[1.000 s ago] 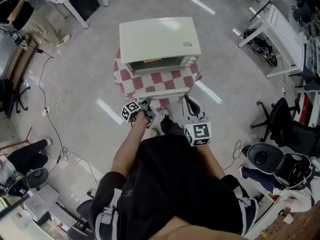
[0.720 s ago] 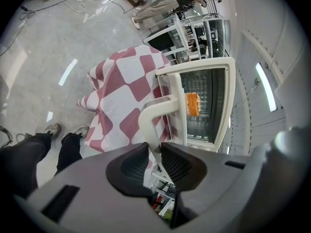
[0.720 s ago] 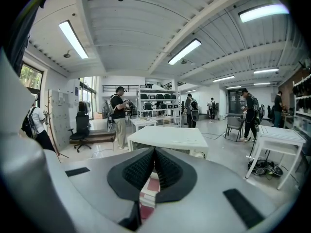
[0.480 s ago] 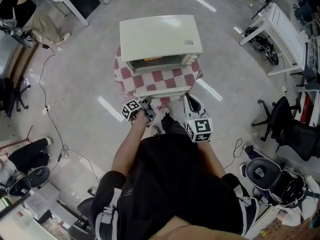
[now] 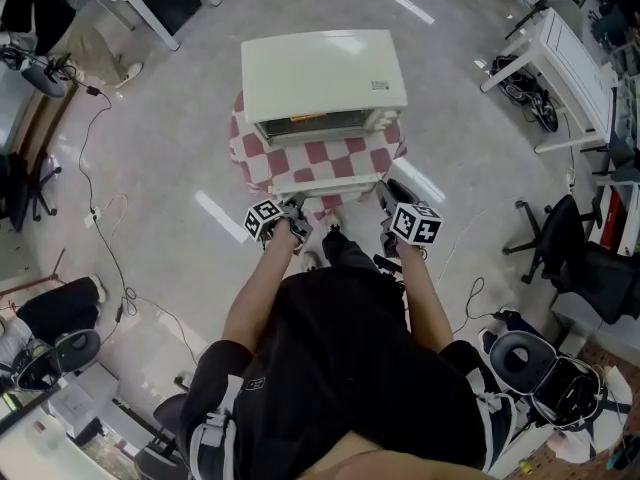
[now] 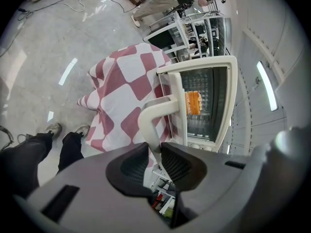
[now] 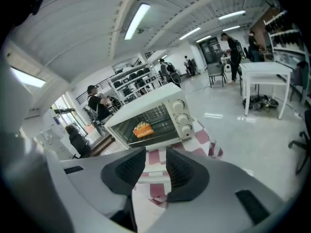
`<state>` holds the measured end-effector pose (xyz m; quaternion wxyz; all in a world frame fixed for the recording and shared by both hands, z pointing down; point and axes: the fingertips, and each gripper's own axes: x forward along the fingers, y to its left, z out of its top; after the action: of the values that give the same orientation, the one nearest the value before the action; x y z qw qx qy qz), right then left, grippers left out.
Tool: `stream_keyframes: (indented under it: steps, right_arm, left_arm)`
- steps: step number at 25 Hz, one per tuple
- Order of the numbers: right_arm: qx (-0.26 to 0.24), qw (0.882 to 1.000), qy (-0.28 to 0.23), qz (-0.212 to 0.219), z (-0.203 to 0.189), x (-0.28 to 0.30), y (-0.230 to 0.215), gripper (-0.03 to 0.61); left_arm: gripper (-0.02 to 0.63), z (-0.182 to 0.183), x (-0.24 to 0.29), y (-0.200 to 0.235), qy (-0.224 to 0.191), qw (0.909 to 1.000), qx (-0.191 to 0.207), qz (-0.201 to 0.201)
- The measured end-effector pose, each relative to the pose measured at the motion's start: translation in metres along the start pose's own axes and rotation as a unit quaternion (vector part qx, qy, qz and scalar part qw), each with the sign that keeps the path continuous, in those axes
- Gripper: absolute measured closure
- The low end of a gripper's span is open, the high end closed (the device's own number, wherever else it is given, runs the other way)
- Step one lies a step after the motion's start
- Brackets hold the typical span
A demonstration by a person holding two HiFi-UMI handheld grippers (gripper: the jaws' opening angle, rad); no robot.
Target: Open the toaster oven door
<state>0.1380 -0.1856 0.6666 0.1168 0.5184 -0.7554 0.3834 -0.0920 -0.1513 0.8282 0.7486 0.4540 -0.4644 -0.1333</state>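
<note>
Head view looks steeply down; both gripper views face the toaster oven (image 5: 322, 83).

Black short-sleeved T-shirt (image 5: 340, 368) with a loose fit, small white mark (image 5: 256, 384) near the left sleeve hem, black trousers (image 6: 29, 154), worn grey shoes (image 6: 53, 128), grey-and-white strapped gear (image 5: 205, 436) at each hip
</note>
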Motion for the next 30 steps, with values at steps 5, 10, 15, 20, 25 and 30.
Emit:
stream_keyframes:
  steps: [5, 10, 15, 20, 25, 30]
  right_arm:
    - [0.101, 0.994, 0.041, -0.006, -0.023, 0.033, -0.041, 0.409]
    - [0.188, 0.979, 0.083, -0.003, -0.051, 0.062, -0.066, 0.385]
    - [0.238, 0.968, 0.085, -0.002, -0.059, 0.076, -0.074, 0.392]
    - [0.249, 0.964, 0.092, -0.006, -0.066, 0.08, -0.076, 0.448]
    - [0.246, 0.965, 0.092, -0.002, -0.066, 0.082, -0.075, 0.476]
    - [0.245, 0.965, 0.093, 0.006, -0.066, 0.082, -0.074, 0.479]
  left_arm:
    - [0.528, 0.0, 0.001, 0.002, 0.003, 1.0, -0.003, 0.002]
    - [0.528, -0.001, 0.002, 0.005, 0.004, 1.0, -0.004, 0.005]
    - [0.528, 0.0, 0.003, 0.007, 0.007, 0.9999, -0.006, 0.006]
    - [0.528, -0.002, 0.003, 0.008, 0.01, 0.9999, -0.009, 0.008]
    - [0.528, -0.001, 0.004, 0.011, 0.011, 0.9999, -0.009, 0.009]
    - [0.526, -0.002, -0.001, 0.009, 0.026, 0.9996, 0.012, -0.008]
